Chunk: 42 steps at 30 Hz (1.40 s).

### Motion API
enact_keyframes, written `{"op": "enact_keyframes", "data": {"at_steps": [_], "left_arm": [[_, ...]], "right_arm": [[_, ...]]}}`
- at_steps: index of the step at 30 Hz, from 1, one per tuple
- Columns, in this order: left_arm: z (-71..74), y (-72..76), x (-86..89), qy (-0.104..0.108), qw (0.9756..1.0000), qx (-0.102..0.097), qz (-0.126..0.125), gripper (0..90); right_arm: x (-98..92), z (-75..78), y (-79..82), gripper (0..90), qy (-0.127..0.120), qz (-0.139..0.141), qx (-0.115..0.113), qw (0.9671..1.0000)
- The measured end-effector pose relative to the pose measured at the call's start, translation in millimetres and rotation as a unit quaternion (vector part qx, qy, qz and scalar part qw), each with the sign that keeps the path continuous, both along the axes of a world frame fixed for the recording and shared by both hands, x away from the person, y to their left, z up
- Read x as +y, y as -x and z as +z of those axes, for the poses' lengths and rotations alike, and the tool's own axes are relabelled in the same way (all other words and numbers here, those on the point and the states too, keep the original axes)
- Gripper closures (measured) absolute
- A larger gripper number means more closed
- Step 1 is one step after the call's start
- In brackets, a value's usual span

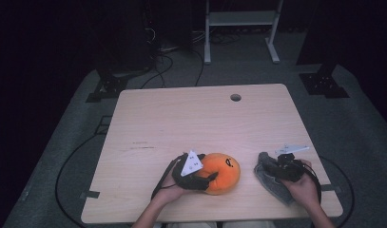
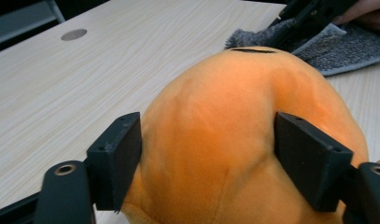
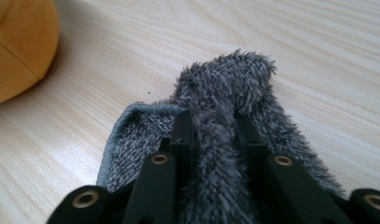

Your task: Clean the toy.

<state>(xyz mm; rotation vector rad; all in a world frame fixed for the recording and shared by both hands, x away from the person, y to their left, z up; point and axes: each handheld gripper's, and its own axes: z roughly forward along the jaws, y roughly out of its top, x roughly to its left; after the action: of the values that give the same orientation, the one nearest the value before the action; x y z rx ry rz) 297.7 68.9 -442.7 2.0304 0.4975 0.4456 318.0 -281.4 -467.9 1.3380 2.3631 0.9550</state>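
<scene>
Round orange plush toy [image 1: 221, 173] of soft stuffed fabric, lying near the front edge of the pale wooden table [image 1: 181, 118], left of centre; beside it and apart to the right, a shaggy grey fleece cloth [image 1: 269, 179], crumpled in a heap. Left gripper [image 1: 197, 179] clasped around the plush — pads [image 2: 117, 158] pressing into both flanks, fabric bulging between them, so a hold on the toy, jaws at middling width. Right gripper [image 1: 282, 167] pinched tight on a raised fold of the cloth [image 3: 225, 107], pile squeezed between the narrow jaws. Likely light, both; squashy and yielding, nothing fragile, not slippery; plush best taken across its widest belly with a deep squeeze; cloth best gathered at a thick ridge — a thin edge would probably slide out or leave the rest trailing limp.
</scene>
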Motion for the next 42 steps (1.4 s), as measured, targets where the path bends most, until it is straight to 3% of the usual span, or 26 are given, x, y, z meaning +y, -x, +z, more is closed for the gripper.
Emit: {"op": "enact_keyframes", "data": {"at_steps": [3, 5, 7, 9, 11, 13, 14, 15, 17, 19, 21, 22, 25, 27, 29, 31, 33, 35, 36, 37, 38, 39, 42], "left_arm": [[0.0, 0.1, -0.6, 0.010, 0.9998, 0.014, 0.004, 28.3], [-1.2, 1.3, 0.4, 0.014, 0.9998, 0.012, 0.006, 28.7], [-1.9, -0.3, 1.3, 0.020, 0.9996, 0.018, 0.007, 28.8], [-2.4, -2.8, 1.7, 0.025, 0.9993, 0.025, 0.010, 28.9], [-2.9, -2.6, 2.2, 0.022, 0.9994, 0.024, 0.011, 29.2], [-3.5, -1.7, 2.6, 0.022, 0.9994, 0.023, 0.013, 29.6], [-4.6, -1.3, 5.3, 0.019, 0.9994, 0.025, 0.015, 29.9], [-5.3, -1.5, 6.3, 0.021, 0.9992, 0.029, 0.016, 30.0], [-6.0, -3.4, 8.3, 0.024, 0.9990, 0.035, 0.016, 30.3], [-5.8, -5.7, 7.5, 0.028, 0.9986, 0.040, 0.019, 30.2], [-5.6, -6.8, 7.2, 0.029, 0.9985, 0.042, 0.018, 30.2], [-5.6, -6.8, 7.2, 0.029, 0.9985, 0.042, 0.018, 30.1], [-6.2, -7.4, 8.2, 0.032, 0.9984, 0.044, 0.017, 29.8], [-6.8, -6.2, 8.0, 0.031, 0.9985, 0.041, 0.020, 29.6], [-7.5, -4.3, 8.0, 0.029, 0.9985, 0.039, 0.023, 29.6], [-7.5, -3.5, 8.0, 0.028, 0.9987, 0.036, 0.023, 29.6], [-5.7, -3.7, 8.5, 0.027, 0.9987, 0.040, 0.018, 27.7], [0.7, -4.5, 11.0, 0.032, 0.9980, 0.054, 0.004, 21.0], [0.7, -4.5, 11.0, 0.032, 0.9980, 0.054, 0.004, 18.0], [8.2, -5.5, 14.9, 0.046, 0.9961, 0.074, -0.018, 18.0], [14.0, -4.7, 17.8, 0.057, 0.9939, 0.085, -0.039, 11.5], [16.0, -3.2, 18.6, 0.048, 0.9940, 0.085, -0.049, 10.3], [9.8, 0.3, 13.1, -0.005, 0.9973, 0.055, -0.049, 11.7]], "right_arm": [[-3.0, 5.3, 1.5, 74.9, -0.014, -0.006, -0.010, 0.9998], [-3.4, 20.8, 10.4, 74.9, -0.071, 0.011, -0.038, 0.9967], [5.8, 37.9, 23.9, 74.8, -0.111, 0.043, -0.075, 0.9900], [26.3, 46.9, 37.5, 74.8, -0.111, 0.087, -0.105, 0.9844], [54.9, 50.6, 49.1, 74.8, -0.111, 0.145, -0.113, 0.9766], [64.5, 51.5, 52.4, 74.8, -0.102, 0.157, -0.118, 0.9751], [86.3, 52.0, 58.2, 74.8, -0.079, 0.181, -0.135, 0.9709], [92.1, 49.7, 58.5, 74.8, -0.065, 0.186, -0.141, 0.9702], [95.1, 42.6, 55.8, 74.8, -0.042, 0.185, -0.142, 0.9715], [89.7, 39.4, 50.6, 74.7, -0.056, 0.174, -0.133, 0.9741], [83.4, 37.7, 46.7, 74.6, -0.047, 0.156, -0.133, 0.9776], [83.4, 37.7, 46.7, 74.6, -0.047, 0.156, -0.133, 0.9776], [69.3, 30.2, 35.9, 74.7, -0.027, 0.115, -0.117, 0.9861], [65.6, 28.1, 32.7, 74.9, -0.025, 0.104, -0.113, 0.9878], [63.5, 31.5, 33.0, 75.0, -0.049, 0.107, -0.117, 0.9862], [67.9, 40.0, 38.3, 75.0, -0.077, 0.126, -0.132, 0.9802], [77.4, 43.3, 43.5, 74.8, -0.078, 0.148, -0.134, 0.9768], [83.9, 37.9, 45.1, 74.8, -0.054, 0.156, -0.135, 0.9770], [83.9, 37.9, 45.1, 74.8, -0.054, 0.156, -0.135, 0.9770], [83.0, 35.9, 43.8, 74.7, -0.055, 0.155, -0.130, 0.9777], [77.8, 34.5, 40.4, 74.6, -0.058, 0.147, -0.123, 0.9798], [76.2, 33.8, 39.3, 74.6, -0.060, 0.143, -0.122, 0.9803], [71.6, 31.1, 34.6, 74.2, -0.080, 0.136, -0.111, 0.9813]]}}
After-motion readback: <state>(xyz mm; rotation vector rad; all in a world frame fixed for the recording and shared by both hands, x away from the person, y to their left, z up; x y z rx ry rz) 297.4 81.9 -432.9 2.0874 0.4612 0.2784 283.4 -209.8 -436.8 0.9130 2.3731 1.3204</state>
